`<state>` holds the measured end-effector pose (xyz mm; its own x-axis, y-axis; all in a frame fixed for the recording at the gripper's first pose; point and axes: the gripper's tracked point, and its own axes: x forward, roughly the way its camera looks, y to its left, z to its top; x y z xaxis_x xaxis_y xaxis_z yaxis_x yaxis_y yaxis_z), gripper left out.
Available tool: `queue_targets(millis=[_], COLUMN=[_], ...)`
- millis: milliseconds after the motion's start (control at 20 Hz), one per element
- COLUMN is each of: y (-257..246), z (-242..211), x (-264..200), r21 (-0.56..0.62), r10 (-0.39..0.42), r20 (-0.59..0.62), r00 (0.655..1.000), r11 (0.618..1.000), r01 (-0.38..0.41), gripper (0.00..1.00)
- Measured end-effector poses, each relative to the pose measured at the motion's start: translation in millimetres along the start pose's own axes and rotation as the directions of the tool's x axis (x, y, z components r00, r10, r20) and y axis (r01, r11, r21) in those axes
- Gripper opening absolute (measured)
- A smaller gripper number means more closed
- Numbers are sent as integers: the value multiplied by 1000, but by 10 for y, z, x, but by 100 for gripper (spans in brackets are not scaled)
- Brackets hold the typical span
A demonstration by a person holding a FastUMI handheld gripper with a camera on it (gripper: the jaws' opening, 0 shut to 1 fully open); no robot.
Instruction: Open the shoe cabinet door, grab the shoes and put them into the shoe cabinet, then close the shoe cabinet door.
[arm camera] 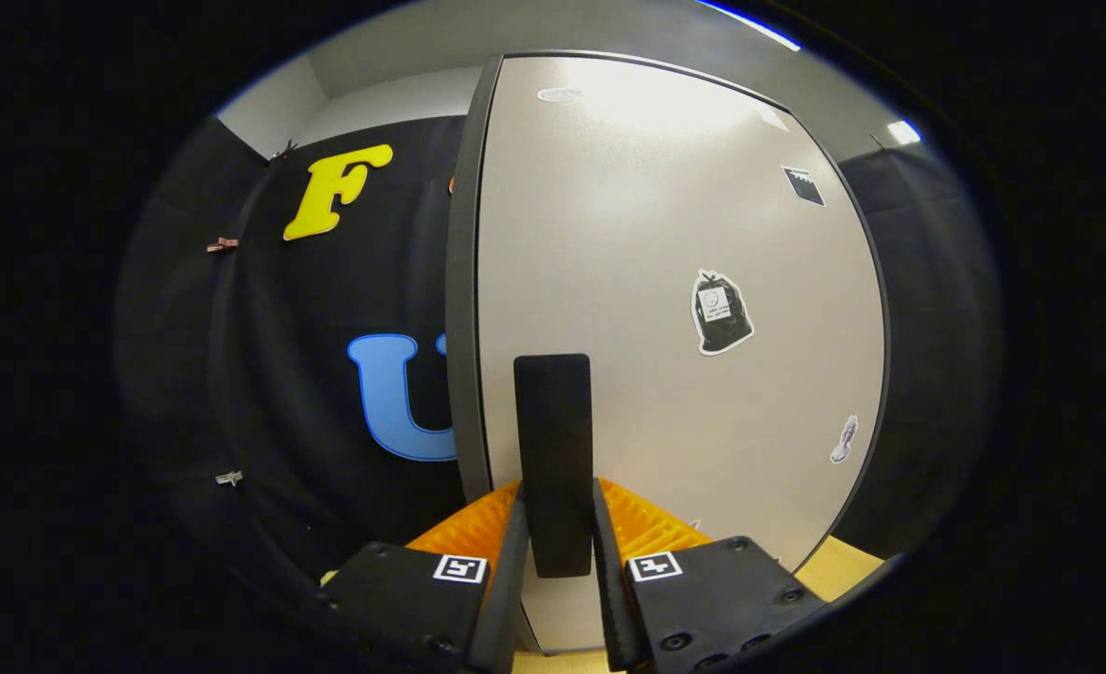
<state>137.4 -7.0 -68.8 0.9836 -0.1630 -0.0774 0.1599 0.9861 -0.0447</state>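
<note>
The shoe cabinet door (684,234) is a pale grey panel with a dark rim, standing right in front of me. A black upright handle (553,440) is fixed near its left edge. My gripper (558,489) has one finger on each side of this handle, and both press against it. The door's dark side edge (462,309) shows along the left. I cannot tell whether the door is ajar. The cabinet's inside is hidden behind the door.
The booth's black cloth wall (263,374) hangs to the left and right of the cabinet. A strip of light wooden surface (838,566) shows below the door at the right. Small stickers (721,312) dot the door's face.
</note>
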Motion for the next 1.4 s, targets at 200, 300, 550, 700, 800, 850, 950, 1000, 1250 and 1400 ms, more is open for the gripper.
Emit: queue_targets(millis=[200, 300, 550, 700, 800, 850, 950, 1000, 1250, 1400], y=[-11, -12, -33, -120, -193, -233, -337, -381, -683, -917], z=[-11, -20, 3, 20, 44, 44, 55, 67, 94, 110], x=[-4, -11, -231, -479, -653, -750, -934, -1022, -1452, -1680], r21=[1, -5, 18, 35, 49, 59, 78, 86, 88, 87], r10=[-1, 1, 34, 68, 87, 97, 120, 136, 234, 276], r20=[-17, -31, -24, -20, -14, -17, -19, -19, -26, -21], r00=[1000, 1000, 999, 997, 996, 995, 993, 991, 972, 961], r11=[1000, 1000, 999, 997, 995, 994, 990, 987, 969, 958], r01=[1, -1, -34, -67, -86, -96, -118, -133, -231, -274], gripper=[33, 33, 33, 33, 33, 33, 33, 33, 33, 33])
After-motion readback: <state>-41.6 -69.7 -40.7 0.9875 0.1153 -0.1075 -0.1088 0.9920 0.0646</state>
